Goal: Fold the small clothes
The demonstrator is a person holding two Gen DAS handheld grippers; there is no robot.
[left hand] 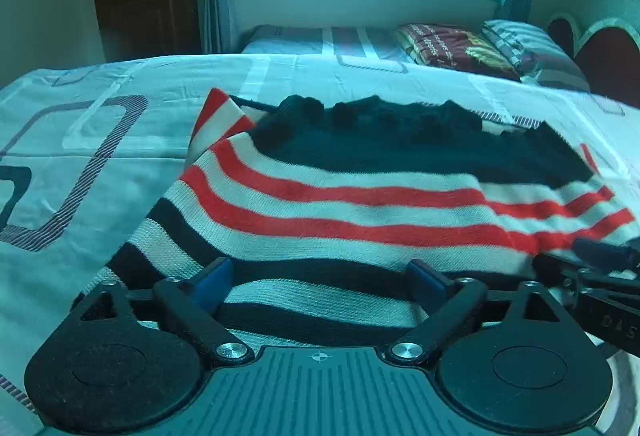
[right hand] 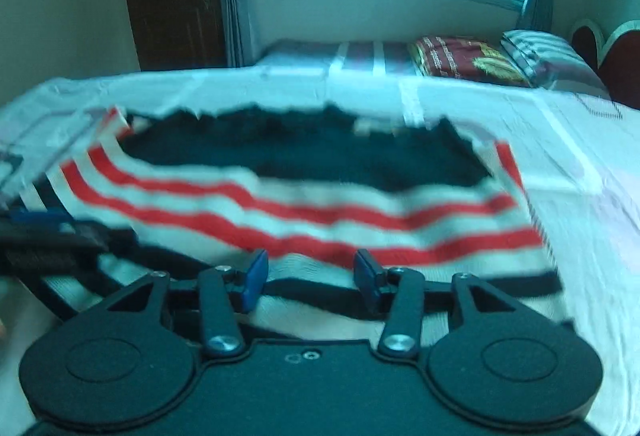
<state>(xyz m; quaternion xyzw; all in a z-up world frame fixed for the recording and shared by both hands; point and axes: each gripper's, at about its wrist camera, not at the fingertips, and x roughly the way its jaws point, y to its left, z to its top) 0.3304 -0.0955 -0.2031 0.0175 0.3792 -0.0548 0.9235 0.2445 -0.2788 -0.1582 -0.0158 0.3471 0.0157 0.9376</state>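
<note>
Striped knit garment (left hand: 360, 204) lying flat on the bedsheet (left hand: 80, 140), both grippers over its near edge.

No brand or legible writing; faint characters on the right gripper's body, seen at the left view's edge, cannot be read. Garment: red, white and black stripes with a dark scalloped far section. Left gripper (left hand: 320, 276) stands wide open, right gripper (right hand: 311, 270) about half open; neither holds anything, cloth merely beneath them. Left view is sharp; right view is blurred but shows the left gripper's blue pad at its left margin.
</note>
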